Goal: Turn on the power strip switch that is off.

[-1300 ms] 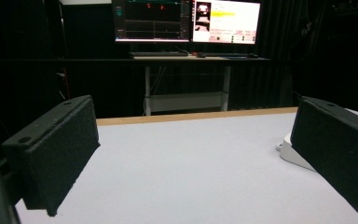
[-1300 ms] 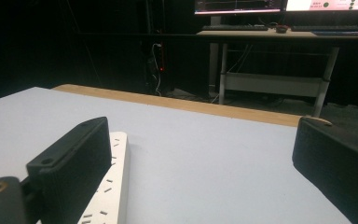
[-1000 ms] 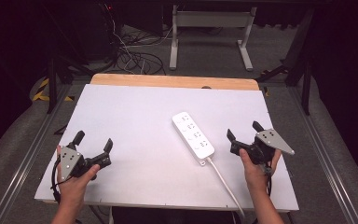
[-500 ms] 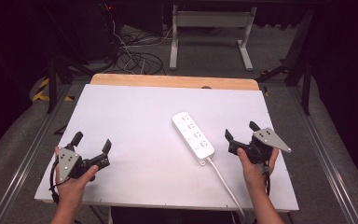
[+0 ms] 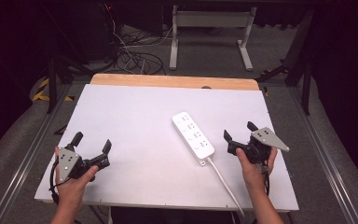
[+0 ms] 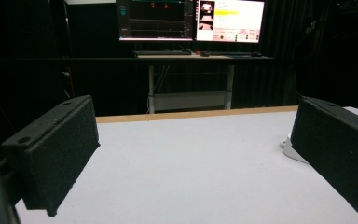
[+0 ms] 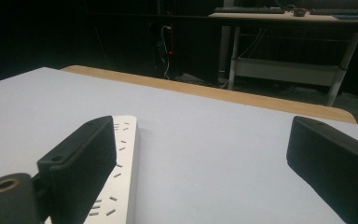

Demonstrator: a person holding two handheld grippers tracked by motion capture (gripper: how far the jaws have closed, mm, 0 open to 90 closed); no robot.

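The white power strip [image 5: 193,136] is lying flat on the table [image 5: 135,116], a bit right of center, with its long axis running diagonally from far-left to near-right. Its cord [image 5: 223,179] trails off the near-right end toward the near edge. The right gripper [image 5: 238,139] is clearly the closer one: it's held just to the right of the strip's near end, jaws spread wide with nothing in them. In the right gripper view the strip [image 7: 119,182] is seen just past the left-hand jaw, so it sits off to the left of the gap, not between the jaws yet. The left gripper [image 5: 91,148] is parked well apart at the near-left, jaws also spread and empty. Probably a short shift left is needed from the right one.
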